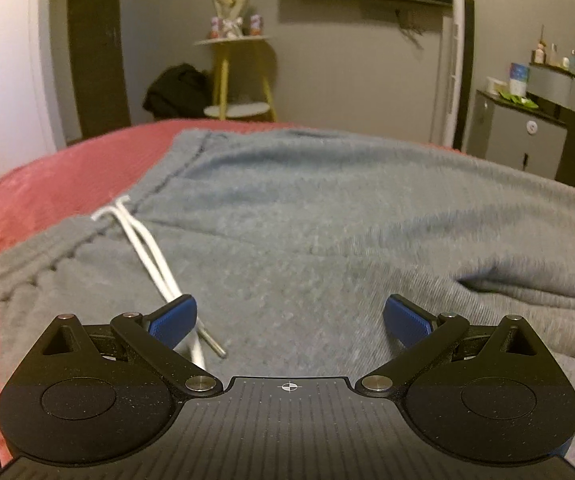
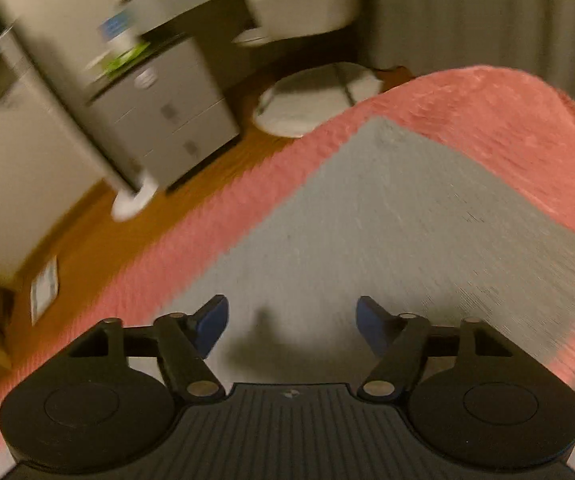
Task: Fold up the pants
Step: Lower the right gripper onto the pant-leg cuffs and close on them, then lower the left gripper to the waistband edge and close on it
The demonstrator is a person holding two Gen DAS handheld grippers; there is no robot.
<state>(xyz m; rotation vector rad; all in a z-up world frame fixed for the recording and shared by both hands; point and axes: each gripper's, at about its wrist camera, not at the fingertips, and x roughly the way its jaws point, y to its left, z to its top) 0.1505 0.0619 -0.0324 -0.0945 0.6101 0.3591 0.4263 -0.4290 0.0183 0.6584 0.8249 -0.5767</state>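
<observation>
Grey sweatpants (image 1: 307,216) lie spread on a red bedspread (image 1: 59,176). Their waistband is at the left in the left wrist view, and a white drawstring (image 1: 143,252) trails from it toward my left gripper (image 1: 289,320). That gripper hovers just over the upper part of the pants with its blue pads (image 1: 173,320) wide apart and nothing between them. In the blurred right wrist view, my right gripper (image 2: 291,326) is above the far leg end of the grey pants (image 2: 387,216), open, with only cloth below and nothing between its fingers.
The bedspread's edge (image 2: 215,216) runs close beside the pants, with wooden floor (image 2: 99,240) beyond. A grey drawer cabinet (image 2: 167,112) and a white round cushion (image 2: 315,100) stand off the bed. A yellow side table (image 1: 239,76) and a dark bundle (image 1: 175,92) are past the bed's far edge.
</observation>
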